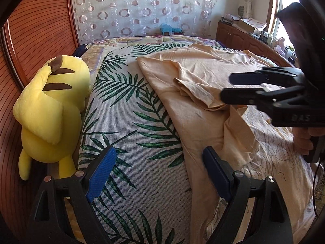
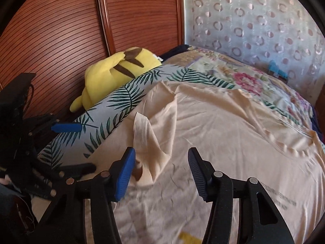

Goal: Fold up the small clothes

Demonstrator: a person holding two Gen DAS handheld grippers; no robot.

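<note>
Behind the bed a reddish slatted wooden wall meets a curtain with ring patterns, and a leaf-print bedspread covers the mattress you are working over.

Your left gripper has its blue pads spread wide with nothing between them; it hovers over the leaf print, its right finger just at the edge of the peach T-shirt. In the right wrist view that same gripper shows at 9 o'clock, fingers apart.

Your right gripper is also spread wide and holds nothing. Its left pad sits just beside a folded-over sleeve that stands up from the shirt; whether it touches the cloth cannot be told. In the left wrist view that gripper comes in from 3 o'clock, its two fingers parted, above the same folded sleeve.

Your T-shirt lies spread on the bed, wrinkled, running from the lower middle toward 1 o'clock in the left view, with its neckline at 3 o'clock in the right view.

At 9 o'clock in the left view a yellow plush toy lies between the bedspread edge and the wooden wall. At 2 o'clock a wooden cabinet with clutter on top stands under a bright window.
</note>
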